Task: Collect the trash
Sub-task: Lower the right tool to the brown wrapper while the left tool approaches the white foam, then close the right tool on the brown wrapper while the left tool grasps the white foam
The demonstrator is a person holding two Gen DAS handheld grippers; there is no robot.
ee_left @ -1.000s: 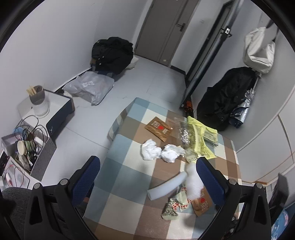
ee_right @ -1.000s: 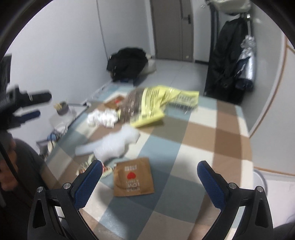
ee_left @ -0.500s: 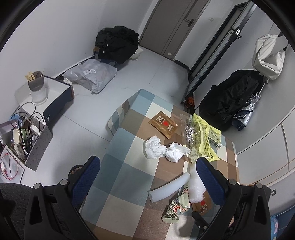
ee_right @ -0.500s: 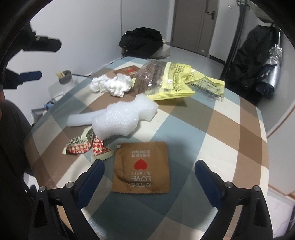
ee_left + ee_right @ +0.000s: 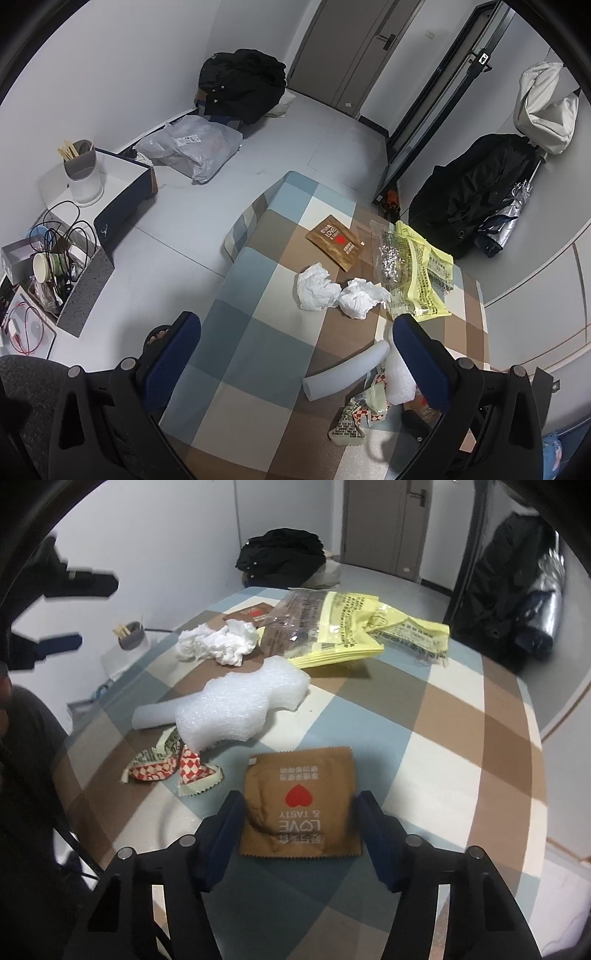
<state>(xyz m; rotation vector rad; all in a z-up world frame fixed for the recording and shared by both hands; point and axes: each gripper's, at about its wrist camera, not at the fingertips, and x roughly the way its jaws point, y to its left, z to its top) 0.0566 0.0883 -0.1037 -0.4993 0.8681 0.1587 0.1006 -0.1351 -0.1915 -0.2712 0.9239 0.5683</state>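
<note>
- We are bringing the right gripper (image 5: 300,814) low over the checked blue, brown and white tablecloth (image 5: 443,716), its blue fingers parted to a middling gap, one on each side of the flat brown foil sachet with the red heart (image 5: 301,801), which is lying near the table's front edge.
- We are judging this the pick: the pads are sitting just beside the sachet's left and right edges, though whether they are touching it is hard to tell from here.
- To do it well, we are wanting the tips pressed down to the cloth so the thin packet buckles upward into the grip rather than sliding out.
- We are watching the cloth too; pinching a fold along with the sachet would drag the white bubble-wrap piece (image 5: 240,705) and the crumpled red-checked wrapper (image 5: 170,766) nearby.
- Meanwhile the left gripper (image 5: 295,343) is hanging high above the table, spread wide and carrying nothing.
</note>
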